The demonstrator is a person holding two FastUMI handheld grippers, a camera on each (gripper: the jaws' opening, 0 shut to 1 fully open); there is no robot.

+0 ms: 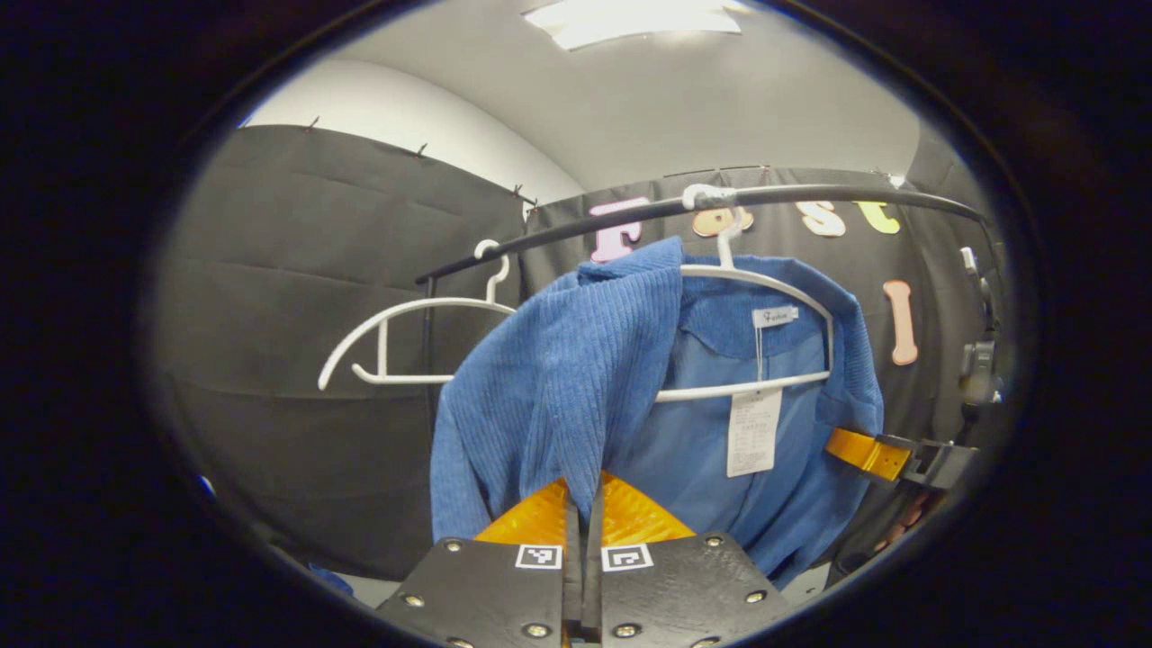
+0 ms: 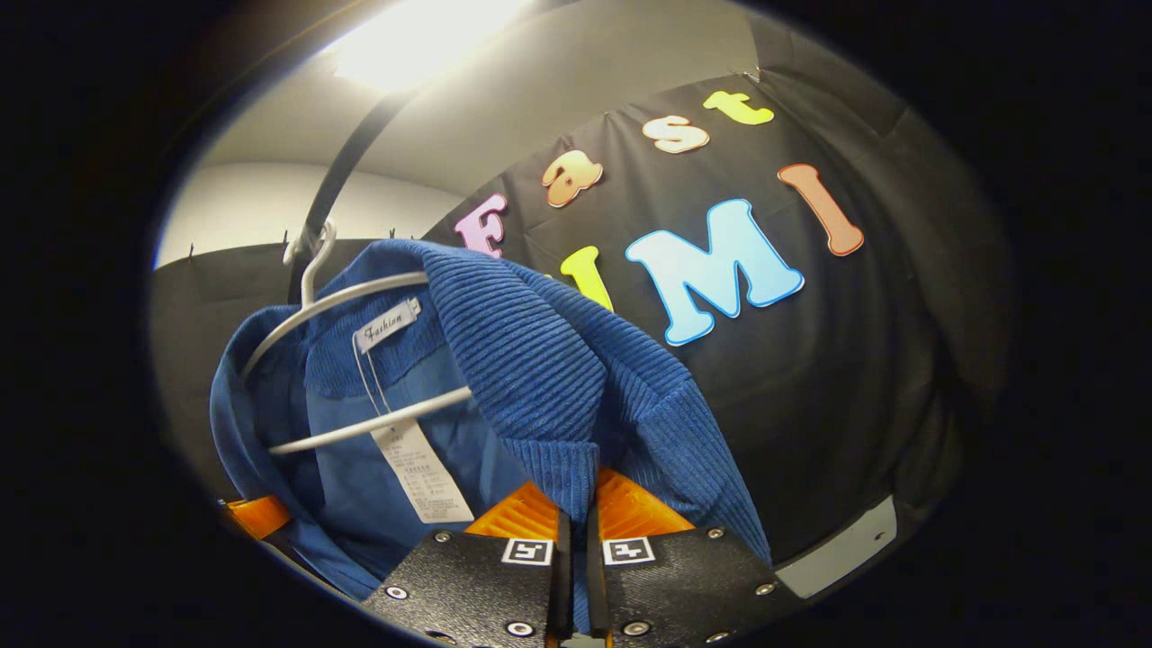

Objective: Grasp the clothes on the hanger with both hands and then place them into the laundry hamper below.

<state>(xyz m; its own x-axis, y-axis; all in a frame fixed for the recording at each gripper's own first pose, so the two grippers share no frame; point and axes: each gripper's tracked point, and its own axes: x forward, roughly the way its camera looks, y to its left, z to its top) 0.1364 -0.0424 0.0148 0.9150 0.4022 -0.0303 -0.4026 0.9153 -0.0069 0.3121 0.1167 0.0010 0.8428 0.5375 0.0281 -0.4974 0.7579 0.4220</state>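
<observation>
Black cloth walled the booth; from its black rail hung the blue corduroy jacket, my left gripper and right gripper each clamped on its front edges to lift it off its white hanger.

The jacket is blue with fine ribbed corduroy lines outside and a smoother, paler blue lining. Its hanging tags are white. Both hangers are white, including the bare one, on a black rail. Each hand-held gripper has ridged orange fingers and a black body with black-and-white square markers.
</observation>
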